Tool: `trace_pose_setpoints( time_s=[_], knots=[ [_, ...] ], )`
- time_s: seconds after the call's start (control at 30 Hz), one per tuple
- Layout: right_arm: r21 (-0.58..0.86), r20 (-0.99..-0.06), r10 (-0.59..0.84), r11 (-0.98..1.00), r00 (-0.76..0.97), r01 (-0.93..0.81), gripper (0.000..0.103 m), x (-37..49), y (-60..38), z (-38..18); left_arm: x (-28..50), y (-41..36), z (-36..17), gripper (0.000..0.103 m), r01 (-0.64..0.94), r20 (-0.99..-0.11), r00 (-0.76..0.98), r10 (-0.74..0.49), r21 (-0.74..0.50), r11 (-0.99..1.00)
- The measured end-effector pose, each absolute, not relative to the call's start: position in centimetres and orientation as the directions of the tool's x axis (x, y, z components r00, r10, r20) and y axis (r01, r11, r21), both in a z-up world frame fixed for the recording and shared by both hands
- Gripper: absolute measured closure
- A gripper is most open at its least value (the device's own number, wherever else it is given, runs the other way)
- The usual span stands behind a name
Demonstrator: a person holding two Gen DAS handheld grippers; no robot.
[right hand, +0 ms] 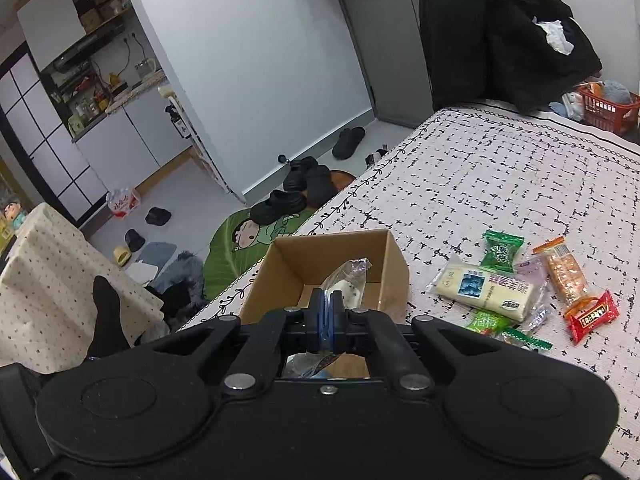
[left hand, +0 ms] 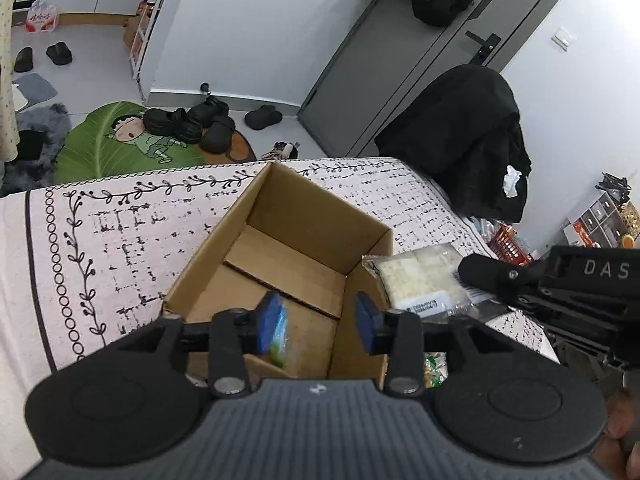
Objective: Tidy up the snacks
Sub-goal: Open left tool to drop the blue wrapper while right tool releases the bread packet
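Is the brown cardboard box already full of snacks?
No: the brown cardboard box shows mostly bare bottom flaps, with only one small green-and-blue wrapped snack lying inside.

Your right gripper's own black body point(right hand: 326, 322) hides the lower end of the clear-wrapped white snack pack point(right hand: 346, 280) and the near floor of the brown cardboard box point(right hand: 394, 258). At four o'clock of the box, the green wrappers point(right hand: 486, 320) under the long cream bar are half covered, their print too small to read. In your left view, the blue-green packet point(left hand: 280, 334) inside the box sits mostly behind a blue finger pad.
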State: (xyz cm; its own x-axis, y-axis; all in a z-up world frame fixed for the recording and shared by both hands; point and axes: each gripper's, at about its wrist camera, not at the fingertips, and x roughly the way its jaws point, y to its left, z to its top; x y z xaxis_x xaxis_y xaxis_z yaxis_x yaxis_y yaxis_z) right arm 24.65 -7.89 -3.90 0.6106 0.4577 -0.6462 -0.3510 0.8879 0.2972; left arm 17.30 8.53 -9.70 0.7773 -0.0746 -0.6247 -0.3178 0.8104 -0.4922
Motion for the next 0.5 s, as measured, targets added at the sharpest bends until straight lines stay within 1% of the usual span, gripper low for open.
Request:
trace_pose_setpoints(
  time_s=[0.03,0.23,0.33,0.4,0.47,0.5],
  knots=[
    [0.294,-0.645,0.458,0.888,0.612,-0.354,0.101,24.6,-7.6,-3.8,17.3,8.6,-9.7,0.052,-0.322,-0.627,0.775,-0.075,-0.494,0.808],
    [0.285,-0.629,0.464,0.884,0.624,-0.369,0.101,25.1,-6.8,-3.1,16.9,9.0,-9.5,0.039,-0.346,-0.634,0.771,-0.064,-0.500,0.794],
    [0.312,-0.617,0.484,0.874,0.620,-0.372,0.100,25.4,-6.7,-2.9,16.7,9.1,-9.3,0.037,-0.359,-0.638,0.768,-0.054,-0.499,0.789],
    [0.326,-0.629,0.494,0.869,0.601,-0.373,0.100,25.8,-6.6,-3.0,16.7,9.3,-9.2,0.037,-0.373,-0.646,0.762,-0.043,-0.493,0.786],
    [0.358,-0.628,0.514,0.858,0.584,-0.369,0.099,25.9,-6.8,-3.1,16.6,9.5,-9.2,0.034,-0.375,-0.647,0.761,-0.050,-0.502,0.780],
    [0.371,-0.622,0.525,0.851,0.581,-0.372,0.099,25.9,-7.0,-3.1,16.6,9.5,-9.2,0.031,-0.377,-0.647,0.761,-0.051,-0.505,0.776]
  ],
)
